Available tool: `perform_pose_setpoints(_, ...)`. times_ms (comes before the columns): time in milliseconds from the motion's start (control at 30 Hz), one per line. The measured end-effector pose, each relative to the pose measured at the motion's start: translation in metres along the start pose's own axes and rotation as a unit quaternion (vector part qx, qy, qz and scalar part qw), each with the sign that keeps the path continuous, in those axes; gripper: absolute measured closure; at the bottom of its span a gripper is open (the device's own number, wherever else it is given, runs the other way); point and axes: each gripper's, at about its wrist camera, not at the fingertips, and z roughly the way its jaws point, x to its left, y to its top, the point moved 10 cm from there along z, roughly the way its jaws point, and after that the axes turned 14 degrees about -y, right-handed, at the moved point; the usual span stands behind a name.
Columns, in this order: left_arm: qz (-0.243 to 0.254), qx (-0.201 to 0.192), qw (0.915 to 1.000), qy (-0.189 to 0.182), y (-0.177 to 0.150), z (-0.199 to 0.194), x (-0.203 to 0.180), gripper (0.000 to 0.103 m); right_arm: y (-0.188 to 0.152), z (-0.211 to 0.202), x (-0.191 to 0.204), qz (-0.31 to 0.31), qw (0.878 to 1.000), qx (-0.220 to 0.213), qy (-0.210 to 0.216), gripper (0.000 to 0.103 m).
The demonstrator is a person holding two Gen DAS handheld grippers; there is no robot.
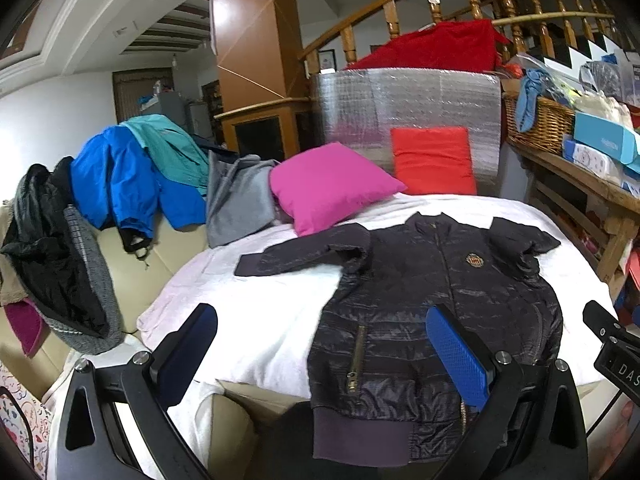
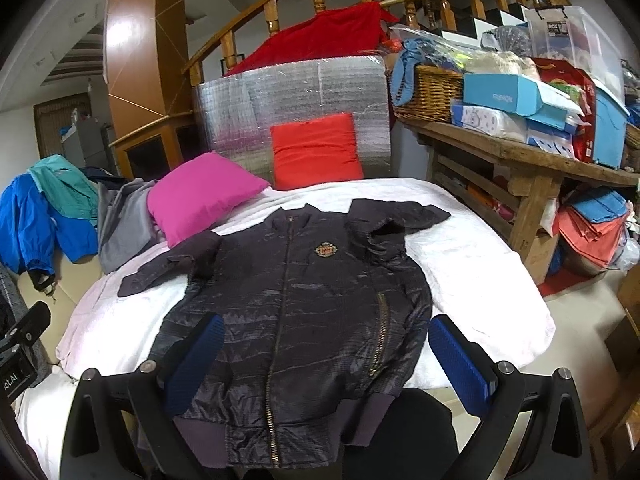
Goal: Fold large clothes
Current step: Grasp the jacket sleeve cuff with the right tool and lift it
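Right wrist: jacket [image 2: 296,304] beneath gripper [image 2: 326,360].

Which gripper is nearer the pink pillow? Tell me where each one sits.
Left, as far as these views show. The left gripper hovers over the black jacket's pillow-side half, the pink pillow just ahead. The right gripper hovers over the jacket's middle, farther across.

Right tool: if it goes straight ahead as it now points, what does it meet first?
Most likely the black jacket lying flat on the white sheet. The open right tool frames its lower front, near the zipper. Depth is unclear.
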Motion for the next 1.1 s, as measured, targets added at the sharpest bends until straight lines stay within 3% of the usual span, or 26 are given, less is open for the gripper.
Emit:
perform_pose_setpoints(267, -0.005, 0.024, 0.9996, -0.013, 0.018, 0.056, -0.009, 0.0, 0.012, 0.052, -0.035, 0.027, 0.999, 0.023, -0.016, 0.0)
perform_pose_setpoints(467, -0.037, 0.102, 0.9932, -0.042, 0.009, 0.168, -0.015, 0.0, 0.037, 0.135, -0.069, 0.081, 0.995, 0.06, -0.008, 0.0)
perform_pose_setpoints(600, -0.049, 0.167, 0.9835, -0.048, -0.017, 0.249, -0.024, 0.0, 0.051, 0.202, -0.082, 0.119, 0.988, 0.094, 0.003, 0.0)
perform_pose_setpoints(767, -0.048, 0.159, 0.9846, -0.054, -0.012, 0.297, -0.035, 0.0, 0.073, 0.279, -0.095, 0.174, 0.979, 0.106, 0.024, 0.0)
perform_pose_setpoints(1000, -0.028, 0.113, 0.9914, -0.059, 0.008, 0.347, -0.043, 0.0, 0.094, 0.391, -0.098, 0.298, 0.933, 0.151, 0.131, 0.0)
perform_pose_setpoints(1100, -0.024, 0.136, 0.9894, -0.046, -0.008, 0.366, -0.037, 0.0, 0.097, 0.432, -0.103, 0.359, 0.904, 0.161, 0.168, 0.0)
